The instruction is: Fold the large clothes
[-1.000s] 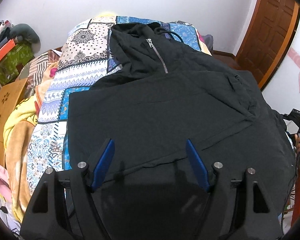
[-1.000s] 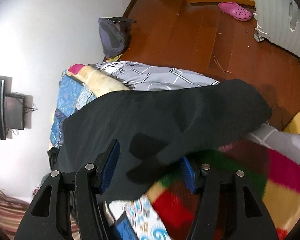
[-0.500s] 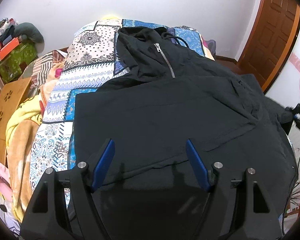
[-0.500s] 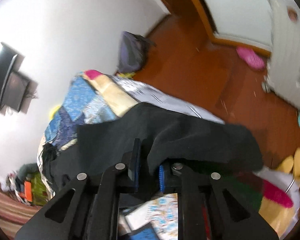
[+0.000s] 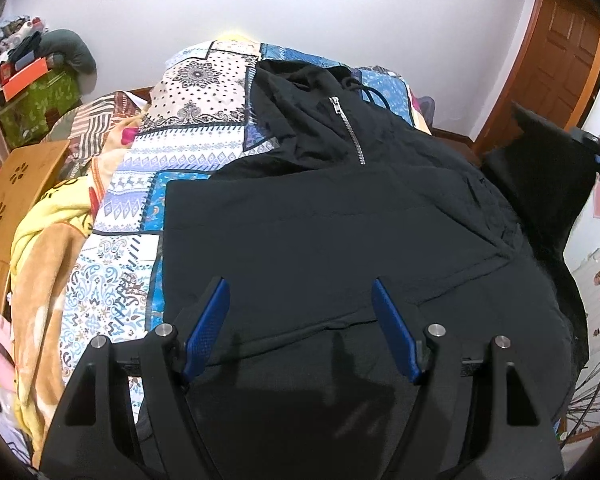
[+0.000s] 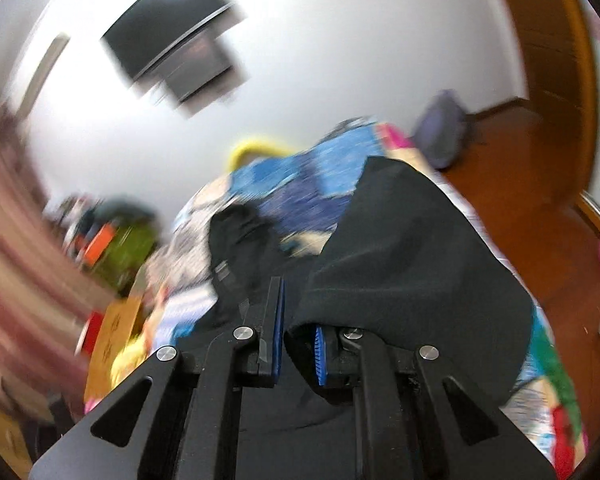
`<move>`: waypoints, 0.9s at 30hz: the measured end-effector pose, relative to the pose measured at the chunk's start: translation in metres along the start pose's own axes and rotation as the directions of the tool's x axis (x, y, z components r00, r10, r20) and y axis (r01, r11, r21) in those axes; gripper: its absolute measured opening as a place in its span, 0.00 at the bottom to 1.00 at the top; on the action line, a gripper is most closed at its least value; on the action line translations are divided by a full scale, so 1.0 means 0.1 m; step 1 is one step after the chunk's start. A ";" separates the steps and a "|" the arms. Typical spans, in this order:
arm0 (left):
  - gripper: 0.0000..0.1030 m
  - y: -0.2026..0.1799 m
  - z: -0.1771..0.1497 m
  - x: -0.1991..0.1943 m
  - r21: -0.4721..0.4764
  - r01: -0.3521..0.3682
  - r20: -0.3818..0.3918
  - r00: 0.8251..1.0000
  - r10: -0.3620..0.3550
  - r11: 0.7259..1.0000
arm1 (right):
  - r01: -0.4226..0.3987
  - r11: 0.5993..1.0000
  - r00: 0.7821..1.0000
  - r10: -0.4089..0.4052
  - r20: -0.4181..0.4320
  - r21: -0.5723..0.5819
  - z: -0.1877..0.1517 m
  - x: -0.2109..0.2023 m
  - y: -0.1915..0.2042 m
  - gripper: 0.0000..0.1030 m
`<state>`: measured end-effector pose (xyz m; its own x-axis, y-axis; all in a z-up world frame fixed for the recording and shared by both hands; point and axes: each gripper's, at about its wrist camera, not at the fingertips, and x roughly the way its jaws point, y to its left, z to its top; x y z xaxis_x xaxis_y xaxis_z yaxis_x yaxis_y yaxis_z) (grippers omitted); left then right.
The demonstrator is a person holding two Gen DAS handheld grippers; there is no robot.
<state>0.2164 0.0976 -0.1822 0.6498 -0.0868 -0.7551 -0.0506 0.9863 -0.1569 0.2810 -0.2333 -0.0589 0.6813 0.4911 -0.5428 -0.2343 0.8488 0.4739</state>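
While the bed (image 5: 188, 148) with its patchwork quilt (image 5: 204, 92) fills most of my left view, the black hoodie (image 5: 340, 240) lies spread flat across it, zipper (image 5: 346, 130) up toward the far wall. From the look of it, it's soft, floppy and fairly heavy, so it'll sag and drag rather than hold a crease; I'd grab it at seams, cuffs or the hem. The sleeve (image 6: 412, 248) on the right side is lifted off the bed, pinched in my right gripper (image 6: 298, 344), jaws nearly together on the cloth. That view is blurry. My left gripper (image 5: 300, 320) hovers over the hem, jaws spread wide, holding nothing.
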 end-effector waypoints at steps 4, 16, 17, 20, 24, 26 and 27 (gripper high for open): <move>0.70 0.04 -0.01 -0.05 -0.002 -0.008 0.013 1.000 0.008 1.000 | -0.062 0.994 0.986 0.047 -0.160 -0.092 -0.25 0.48 0.29 0.11; 0.70 0.08 -0.03 -0.06 -0.012 -0.022 0.000 1.000 0.022 1.000 | -0.002 0.995 0.896 -0.042 -0.442 -0.100 -0.90 1.05 0.29 0.17; 0.70 0.06 -0.02 -0.05 -0.008 -0.022 0.000 1.000 0.022 1.000 | -0.011 0.996 0.894 -0.029 -0.447 -0.085 -0.88 1.03 0.31 0.18; 0.70 0.01 -0.01 -0.04 0.007 -0.020 0.000 1.000 0.020 1.000 | -0.035 0.998 0.896 0.007 -0.445 -0.055 -0.82 0.84 0.26 0.20; 0.70 -0.06 0.00 -0.02 0.021 -0.013 -0.002 1.000 0.014 1.000 | -0.045 0.998 0.913 0.019 -0.407 -0.053 -0.77 0.69 0.31 0.20; 0.70 -0.09 0.00 -0.01 0.027 -0.011 -0.004 1.000 0.011 1.000 | -0.028 0.998 0.932 0.003 -0.363 -0.062 -0.71 0.57 0.30 0.20; 0.70 -0.11 0.01 -0.01 0.032 -0.012 -0.004 1.000 0.012 0.999 | -0.009 0.997 0.942 -0.015 -0.334 -0.071 -0.68 0.49 0.28 0.21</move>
<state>0.2168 0.0874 -0.1795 0.6458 -0.0754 -0.7598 -0.0344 0.9912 -0.1276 0.2609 -0.1723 -0.1198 0.4138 0.5156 -0.7503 -0.2892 0.8559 0.4287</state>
